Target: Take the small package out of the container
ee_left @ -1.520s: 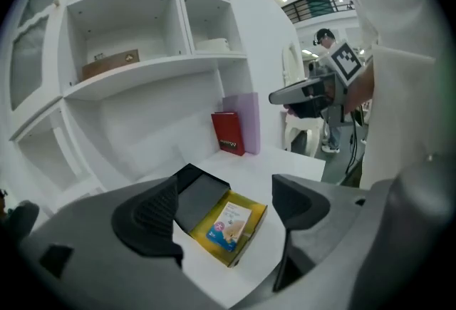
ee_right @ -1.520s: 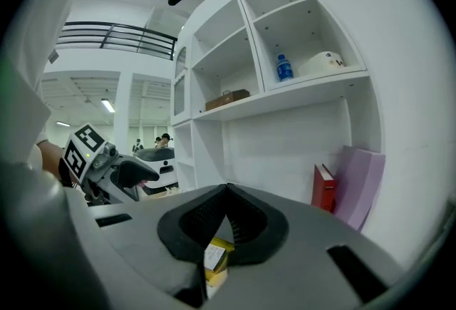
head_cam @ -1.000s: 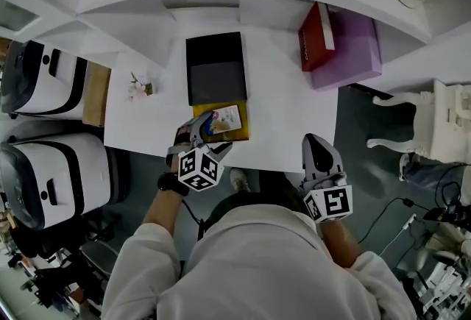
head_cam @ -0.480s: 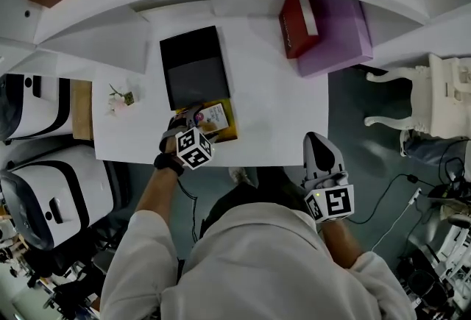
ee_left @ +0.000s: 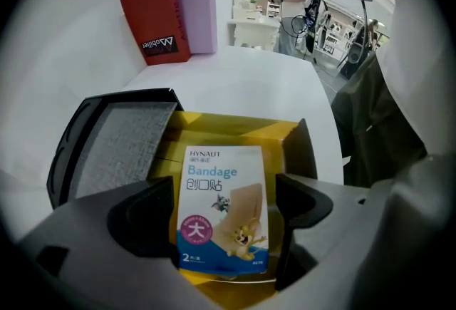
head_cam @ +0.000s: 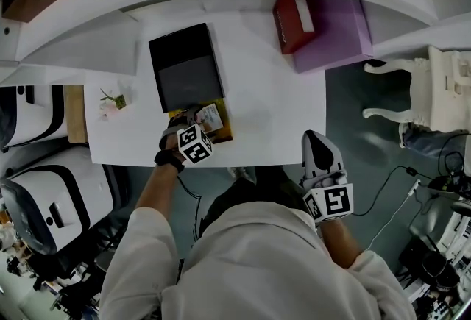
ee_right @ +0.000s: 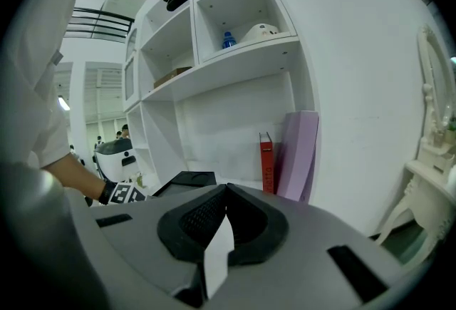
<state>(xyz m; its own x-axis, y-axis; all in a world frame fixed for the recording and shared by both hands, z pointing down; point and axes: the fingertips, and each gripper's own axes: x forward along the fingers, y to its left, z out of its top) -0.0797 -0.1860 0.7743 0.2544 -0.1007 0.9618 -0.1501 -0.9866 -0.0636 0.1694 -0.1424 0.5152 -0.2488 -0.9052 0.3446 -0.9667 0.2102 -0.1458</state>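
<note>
A small bandage package (ee_left: 223,210) (head_cam: 210,116), white and blue with a cartoon print, lies in an open yellow box (ee_left: 288,136) (head_cam: 223,132) near the white table's front edge. My left gripper (ee_left: 224,191) (head_cam: 190,121) reaches into the box. Its jaws stand one on each side of the package, and a thin strip of yellow shows between the package and the right jaw. My right gripper (head_cam: 313,137) (ee_right: 225,194) hangs off the table's front right, shut, away from the box.
A black lid with a grey insert (head_cam: 184,65) (ee_left: 114,145) lies just behind the yellow box. A red book (head_cam: 293,11) (ee_left: 155,22) and a purple box (head_cam: 335,28) lean at the back right. A small flower (head_cam: 110,101) sits at the left, and white shelves (ee_right: 242,52) rise behind the table (head_cam: 272,112).
My left gripper has moved forward over the yellow box, so its jaws now flank the package. The right gripper has stayed put. The head view has shifted.
</note>
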